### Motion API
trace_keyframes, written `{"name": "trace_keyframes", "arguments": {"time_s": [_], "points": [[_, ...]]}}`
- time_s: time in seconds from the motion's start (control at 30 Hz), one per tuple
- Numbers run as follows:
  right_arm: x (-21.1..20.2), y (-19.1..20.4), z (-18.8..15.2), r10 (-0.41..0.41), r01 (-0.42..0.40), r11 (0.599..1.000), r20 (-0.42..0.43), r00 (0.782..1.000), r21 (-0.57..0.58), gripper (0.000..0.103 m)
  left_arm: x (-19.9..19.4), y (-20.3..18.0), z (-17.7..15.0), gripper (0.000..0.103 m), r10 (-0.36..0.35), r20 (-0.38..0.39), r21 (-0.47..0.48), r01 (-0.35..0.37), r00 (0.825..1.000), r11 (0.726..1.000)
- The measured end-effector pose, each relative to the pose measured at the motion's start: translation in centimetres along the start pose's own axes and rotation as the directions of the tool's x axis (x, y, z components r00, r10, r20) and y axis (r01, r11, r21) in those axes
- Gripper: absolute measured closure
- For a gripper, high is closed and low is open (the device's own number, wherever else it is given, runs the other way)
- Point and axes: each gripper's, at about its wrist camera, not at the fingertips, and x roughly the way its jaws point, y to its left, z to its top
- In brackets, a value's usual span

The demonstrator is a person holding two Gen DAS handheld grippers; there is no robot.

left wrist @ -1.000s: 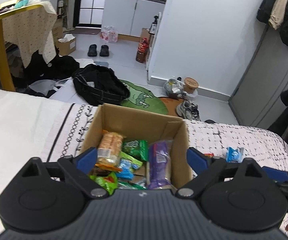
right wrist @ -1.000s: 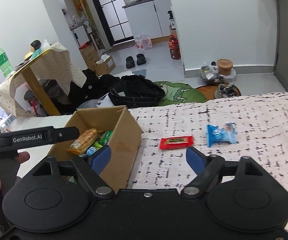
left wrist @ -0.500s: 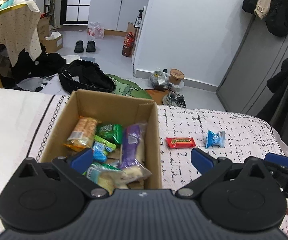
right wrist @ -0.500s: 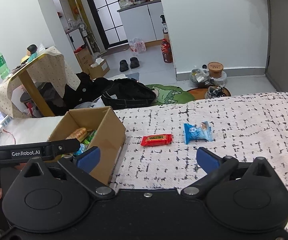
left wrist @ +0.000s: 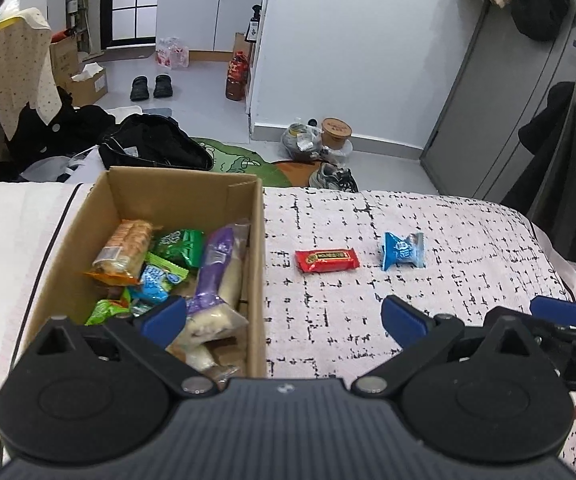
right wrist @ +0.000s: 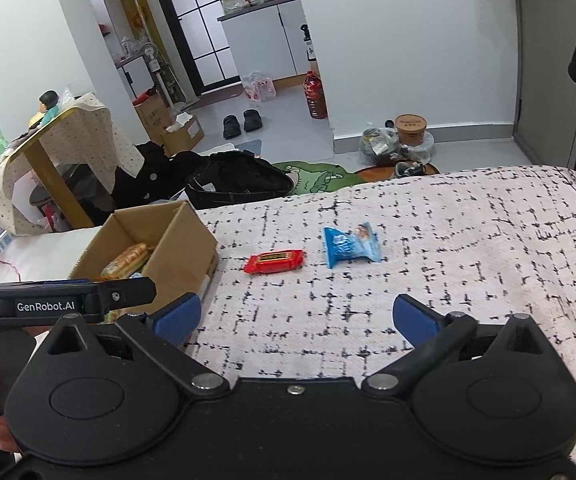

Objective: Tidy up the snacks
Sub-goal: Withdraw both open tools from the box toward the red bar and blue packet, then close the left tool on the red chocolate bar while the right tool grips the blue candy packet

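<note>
Shifted rightward, the wide-open, empty left gripper (left wrist: pixel 284 316) faces the red snack (left wrist: pixel 327 260) ahead.

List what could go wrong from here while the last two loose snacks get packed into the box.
1. The red snack bar and blue packet lie flat on the soft patterned blanket; the open right tongs might pinch fabric along with a wrapper.
2. The cardboard box is already crowded, with the purple packet propped against its wall, so an added snack may slide out.
3. The open left tongs hang over the box wall and could nudge it.
</note>
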Motion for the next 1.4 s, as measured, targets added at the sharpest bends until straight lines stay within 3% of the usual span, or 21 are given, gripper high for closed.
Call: {"name": "trace_keyframes", "arguments": {"time_s": [0.53, 0.87, 0.97, 1.4], "points": [[0.9, -4.1, 0.3, -0.013, 0.013, 0.999, 0.0, 1.0, 0.036, 0.0, 2.3, -3.5, 0.6, 0.003, -0.008, 0.001, 0.041, 0.008, 1.0, 0.999], [3.3, -5.8, 1.5, 0.003, -0.002, 0.999, -0.018, 1.0, 0.05, 0.013, 5.8, -5.4, 1.9, 0.018, -0.014, -0.013, 0.039, 0.014, 1.0, 0.999], [4.3, -6.3, 1.8, 0.008, -0.006, 0.999, -0.025, 1.0, 0.052, 0.015, 6.9, -6.1, 2.3, 0.019, -0.017, -0.016, 0.041, 0.017, 1.0, 0.999], [7.7, -8.3, 3.0, 0.03, -0.026, 0.996, -0.044, 0.999, 0.086, 0.019, 12.3, -7.6, 2.6, 0.021, 0.067, -0.076, 0.047, -0.063, 0.995, 0.997]]}}
